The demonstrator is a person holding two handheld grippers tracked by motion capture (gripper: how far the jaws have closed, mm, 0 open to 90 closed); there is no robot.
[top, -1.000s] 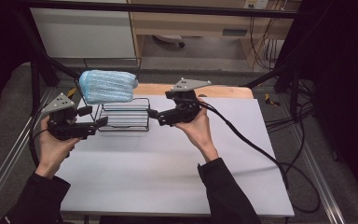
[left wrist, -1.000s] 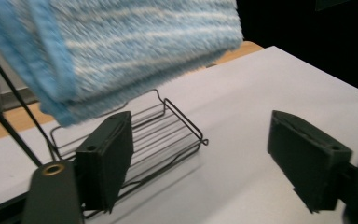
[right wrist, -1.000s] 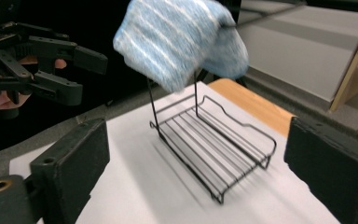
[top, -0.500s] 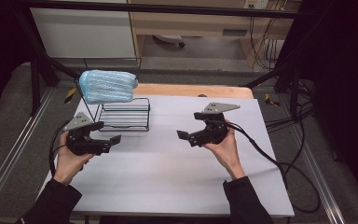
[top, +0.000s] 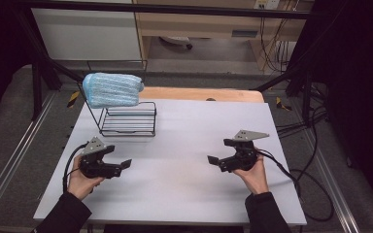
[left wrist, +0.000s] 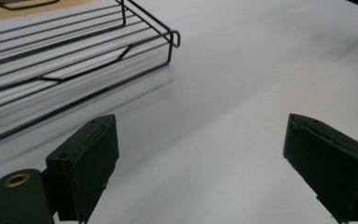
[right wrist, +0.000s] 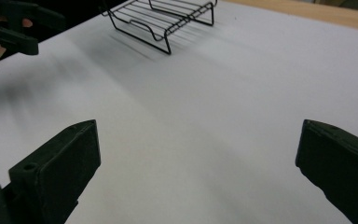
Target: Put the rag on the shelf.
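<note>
Wire rack [top: 127, 119]: black, at the table's far left, blue-wrapped bundle [top: 112, 90] resting against its raised back. Left gripper [top: 120, 164]: released, nothing between the jaws, low over the white table [top: 184, 194], near the rack's front. Right gripper [top: 216, 160]: likewise spread and empty, well apart to the right. Step judged: rack set down, hands clear. Next move calls for a fresh approach. Room: broad bare surface between the grippers; table edges near both wrists.
</note>
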